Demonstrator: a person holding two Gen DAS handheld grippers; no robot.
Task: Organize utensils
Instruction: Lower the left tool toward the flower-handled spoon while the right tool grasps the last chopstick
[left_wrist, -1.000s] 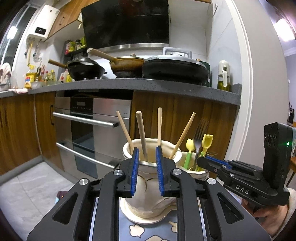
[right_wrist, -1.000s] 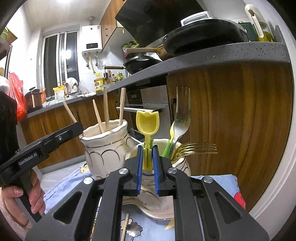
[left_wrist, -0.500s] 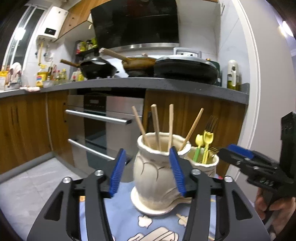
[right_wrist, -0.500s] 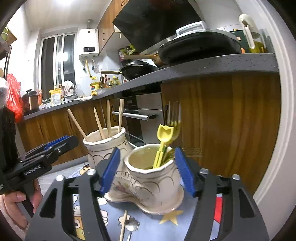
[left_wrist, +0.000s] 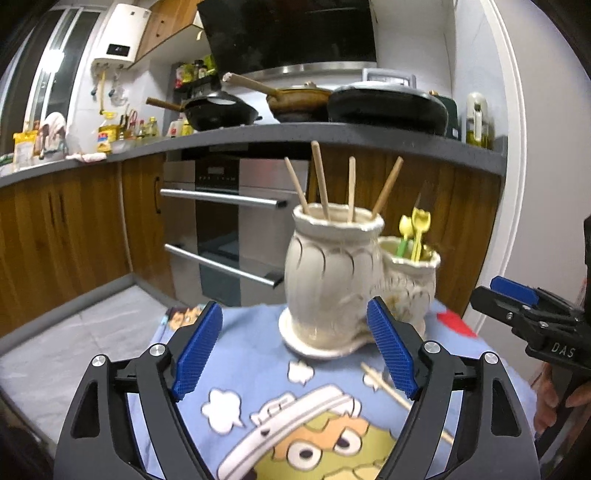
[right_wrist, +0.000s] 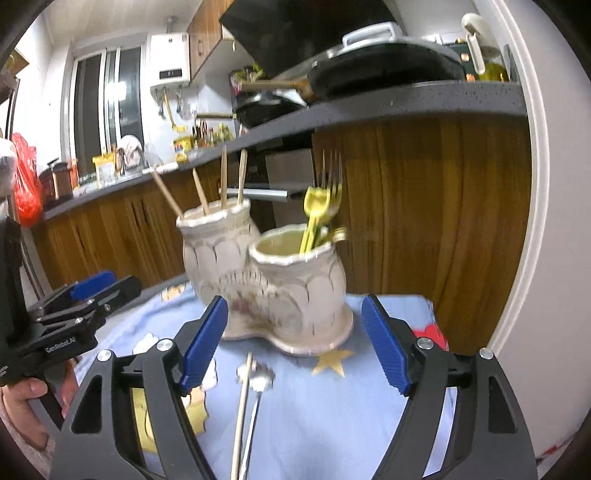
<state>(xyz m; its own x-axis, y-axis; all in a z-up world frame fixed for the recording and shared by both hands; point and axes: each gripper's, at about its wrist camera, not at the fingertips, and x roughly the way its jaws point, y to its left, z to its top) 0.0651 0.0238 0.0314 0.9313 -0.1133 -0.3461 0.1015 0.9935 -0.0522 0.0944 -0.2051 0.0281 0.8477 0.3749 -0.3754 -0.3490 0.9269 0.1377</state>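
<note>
A cream double ceramic holder (left_wrist: 332, 280) (right_wrist: 266, 280) stands on a blue cartoon cloth. Its taller pot holds several wooden chopsticks (left_wrist: 319, 181) (right_wrist: 223, 181). Its lower pot (right_wrist: 295, 273) holds yellow plastic utensils (left_wrist: 415, 232) (right_wrist: 316, 214) and a metal fork (right_wrist: 332, 181). A loose chopstick (right_wrist: 242, 406) (left_wrist: 399, 395) and a metal spoon (right_wrist: 258, 384) lie on the cloth in front. My left gripper (left_wrist: 295, 354) is open and empty, just short of the holder. My right gripper (right_wrist: 293, 343) is open and empty, above the loose chopstick and spoon.
The blue cloth (left_wrist: 258, 369) covers a small table. Behind stand wooden cabinets, a steel oven (left_wrist: 221, 229) and a grey counter (left_wrist: 295, 133) with pans. A white wall (left_wrist: 535, 184) rises at the right. Each gripper shows in the other's view (left_wrist: 532, 317) (right_wrist: 74, 314).
Both grippers opened from shut, the left off a chopstick and the right off a yellow utensil, then pulled back and down from the pots. Those utensils stay in the pots.
</note>
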